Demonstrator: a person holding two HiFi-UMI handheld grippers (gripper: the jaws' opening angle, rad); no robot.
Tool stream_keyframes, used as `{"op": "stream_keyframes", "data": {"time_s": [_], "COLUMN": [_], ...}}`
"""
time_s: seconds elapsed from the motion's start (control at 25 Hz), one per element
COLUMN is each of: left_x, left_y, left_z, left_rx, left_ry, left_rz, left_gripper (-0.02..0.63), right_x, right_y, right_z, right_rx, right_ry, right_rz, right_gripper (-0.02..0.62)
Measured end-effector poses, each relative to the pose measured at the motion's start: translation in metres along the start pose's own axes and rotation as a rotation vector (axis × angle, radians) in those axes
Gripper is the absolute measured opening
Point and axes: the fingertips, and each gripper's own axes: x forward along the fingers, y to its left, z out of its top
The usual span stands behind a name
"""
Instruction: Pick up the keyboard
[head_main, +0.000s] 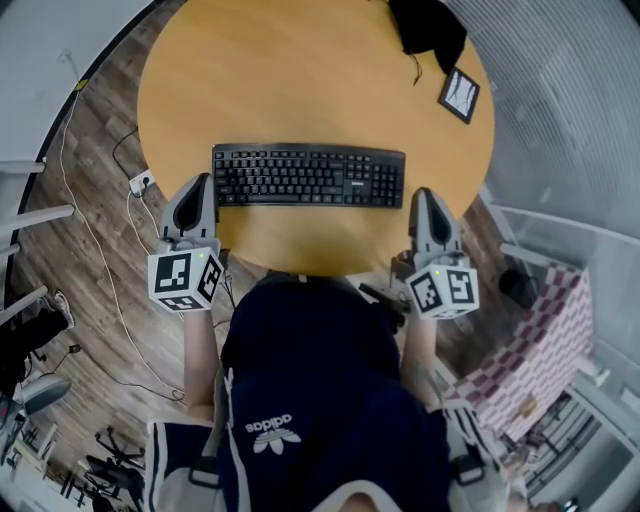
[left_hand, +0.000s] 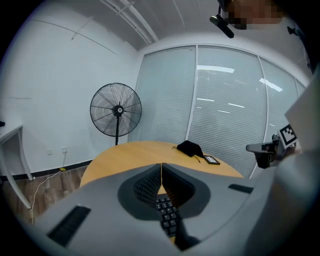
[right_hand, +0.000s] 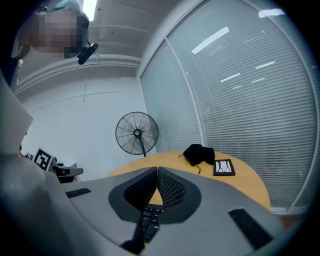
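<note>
A black keyboard (head_main: 309, 175) lies flat on the round wooden table (head_main: 300, 80), near its front edge. My left gripper (head_main: 198, 187) sits just off the keyboard's left end, shut, with nothing between its jaws. My right gripper (head_main: 423, 199) is just off the keyboard's right end, also shut and empty. Neither touches the keyboard. In the left gripper view, a few keys of the keyboard (left_hand: 167, 216) show below the closed jaws. The right gripper view shows the keyboard's (right_hand: 148, 221) other end the same way.
A black pouch (head_main: 428, 28) and a small framed picture (head_main: 459, 95) lie at the table's far right. A standing fan (left_hand: 116, 111) is beyond the table. Cables and a power strip (head_main: 141, 182) lie on the floor at the left. A checkered seat (head_main: 540, 335) stands at the right.
</note>
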Motion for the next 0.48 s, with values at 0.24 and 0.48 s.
{"op": "stream_keyframes", "data": {"time_s": [0.24,0.48], "left_x": [0.009,0.04], "left_y": [0.011,0.028], "left_z": [-0.01,-0.043], "left_rx": [-0.044,-0.087], "left_ry": [0.032,0.144], "left_rz": [0.005,0.011], "left_gripper": [0.003,0.008], "right_x": [0.008,0.027], "right_y": [-0.011,-0.036], "right_z": [-0.01,-0.035], "right_rx": [-0.006,0.013], "right_ry": [0.029,0.111], "right_rz": [-0.009,-0.015], "right_gripper": [0.005,0.006]}}
